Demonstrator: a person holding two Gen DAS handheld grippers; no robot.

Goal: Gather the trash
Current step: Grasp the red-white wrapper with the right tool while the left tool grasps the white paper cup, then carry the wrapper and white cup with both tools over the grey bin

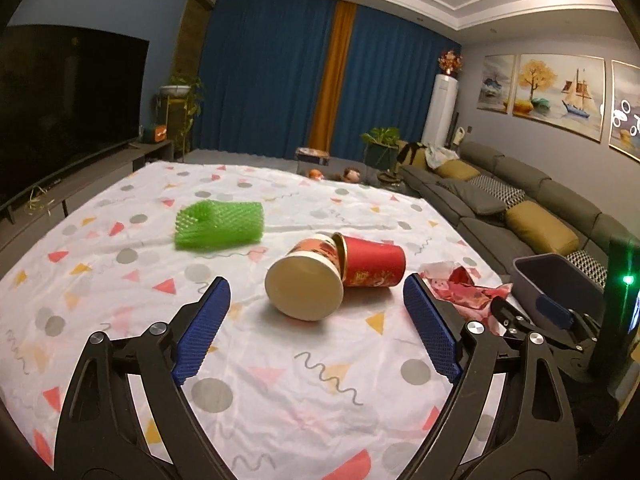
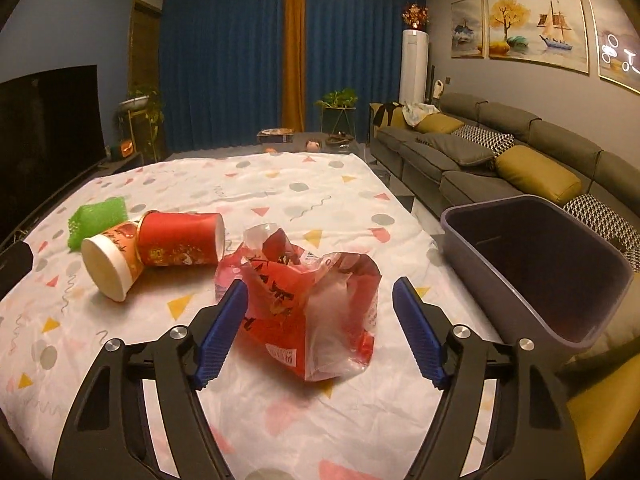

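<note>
Two paper cups lie on their sides on the patterned tablecloth: an orange-red cup with its pale base toward me and a red cup touching it. A green foam net lies behind them. A crumpled red and clear plastic bag lies right of the cups. My left gripper is open, just in front of the orange-red cup. My right gripper is open, with its jaws either side of the bag.
A grey-purple bin stands at the table's right edge, beside the right gripper. A grey sofa with cushions runs along the right wall. A TV stands on the left. The tablecloth covers the table.
</note>
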